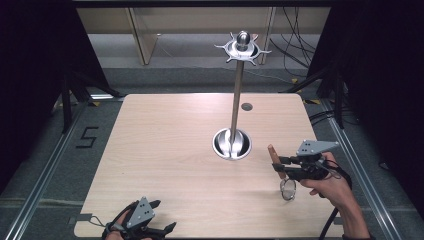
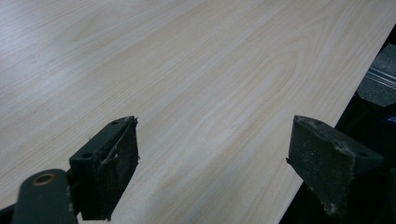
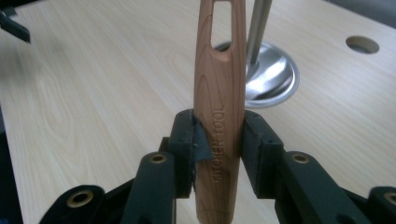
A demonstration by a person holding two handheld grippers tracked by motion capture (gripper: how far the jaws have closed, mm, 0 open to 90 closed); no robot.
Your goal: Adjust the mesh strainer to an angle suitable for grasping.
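Note:
A kitchen tool with a wooden handle (image 1: 273, 152) (image 3: 219, 93) stands nearly upright, and my right gripper (image 1: 278, 164) (image 3: 218, 135) is shut on the middle of that handle. The handle has a slot near its top and reads "KITCHEN TOOL". Its round metal head (image 1: 288, 190) hangs below the gripper, just above the table. A metal stand rises from a shiny round base (image 1: 231, 143) (image 3: 275, 74) on a thin pole (image 1: 236, 100) to a ring of hooks (image 1: 242, 48), left of the tool and farther back. At the table's near left edge my left gripper (image 1: 162, 216) (image 2: 212, 154) is open and holds nothing.
The light wooden table (image 1: 165, 150) has a small round hole (image 1: 246, 106) (image 3: 362, 45) behind the stand. Dark curtains flank both sides, and cables lie on the floor at the back right. A metal floor rail runs along each side of the table.

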